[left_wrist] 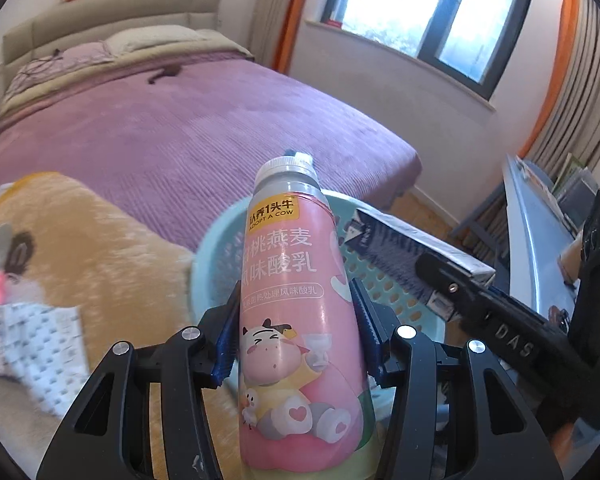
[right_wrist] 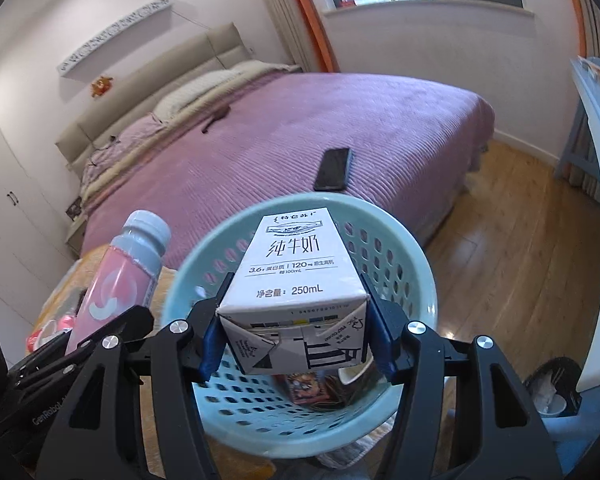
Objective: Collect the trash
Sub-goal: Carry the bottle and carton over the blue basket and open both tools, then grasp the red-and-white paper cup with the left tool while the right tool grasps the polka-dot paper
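My left gripper (left_wrist: 296, 312) is shut on a pink yogurt bottle (left_wrist: 296, 300) with a grey cap, held upright just left of a light blue perforated basket (left_wrist: 216, 248). My right gripper (right_wrist: 296, 320) is shut on a white 250 mL milk carton (right_wrist: 296, 280) and holds it over the opening of the basket (right_wrist: 416, 256). The bottle (right_wrist: 116, 280) and the left gripper show at the left of the right wrist view. The carton (left_wrist: 412, 248) and the right gripper show at the right of the left wrist view. Some wrappers (right_wrist: 316, 388) lie in the basket's bottom.
A bed with a purple cover (right_wrist: 284, 148) lies behind the basket, a black phone (right_wrist: 334, 170) on it. An orange plush blanket (left_wrist: 80, 240) with a dotted packet (left_wrist: 40, 332) and a pink item is at left. A blue desk (right_wrist: 596, 200) stands at right. The floor is wooden.
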Tool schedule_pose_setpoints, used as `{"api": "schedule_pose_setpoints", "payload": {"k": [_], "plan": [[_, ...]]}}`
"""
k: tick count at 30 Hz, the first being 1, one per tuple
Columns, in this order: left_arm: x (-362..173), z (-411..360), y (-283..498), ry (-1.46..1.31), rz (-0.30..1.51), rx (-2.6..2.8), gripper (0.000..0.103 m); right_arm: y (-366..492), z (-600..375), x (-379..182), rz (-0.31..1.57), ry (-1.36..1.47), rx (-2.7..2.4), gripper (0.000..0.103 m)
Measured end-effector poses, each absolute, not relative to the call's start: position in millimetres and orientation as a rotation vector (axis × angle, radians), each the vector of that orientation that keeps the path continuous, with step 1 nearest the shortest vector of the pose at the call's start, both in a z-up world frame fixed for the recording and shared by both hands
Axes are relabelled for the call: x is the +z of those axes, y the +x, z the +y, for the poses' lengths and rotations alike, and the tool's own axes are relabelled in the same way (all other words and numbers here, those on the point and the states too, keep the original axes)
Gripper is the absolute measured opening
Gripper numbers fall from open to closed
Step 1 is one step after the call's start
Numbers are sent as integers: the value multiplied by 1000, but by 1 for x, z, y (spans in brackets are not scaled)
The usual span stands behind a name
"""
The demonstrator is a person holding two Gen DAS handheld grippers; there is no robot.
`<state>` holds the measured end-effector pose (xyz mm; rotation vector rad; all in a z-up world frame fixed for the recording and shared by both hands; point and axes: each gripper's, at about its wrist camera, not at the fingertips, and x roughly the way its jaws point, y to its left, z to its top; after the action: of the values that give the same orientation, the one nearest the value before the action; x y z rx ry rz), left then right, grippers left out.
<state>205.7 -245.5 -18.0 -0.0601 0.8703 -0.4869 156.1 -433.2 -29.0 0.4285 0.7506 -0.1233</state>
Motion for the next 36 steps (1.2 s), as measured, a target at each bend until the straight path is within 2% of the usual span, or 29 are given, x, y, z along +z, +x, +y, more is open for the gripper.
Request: {"api": "schedule_pose_setpoints", "payload": {"k": [2,4,5,6,20,26,36], "plan": [[-25,-251,209,-70,877,-503,50,161,-438,-35,765,431,-133,57],[-26,-251,210,-74,857,-505,61,164,-442,-42,790,443,-131,61],[-25,-252,208,-73,849,-495,70,166,-443,-43,795,449,-123,63],[-25,-250,206,-76,836,-486,72,165,-444,-44,796,453,-110,63],[0,-214,175,-133,748,-493,71,137,-416,-15,735,392,-15,63],[18,-166,155,-173,683,-434,71,125,-379,8,688,339,64,63],[45,-44,136,-253,598,-231,71,119,-288,25,631,223,230,63]]}}
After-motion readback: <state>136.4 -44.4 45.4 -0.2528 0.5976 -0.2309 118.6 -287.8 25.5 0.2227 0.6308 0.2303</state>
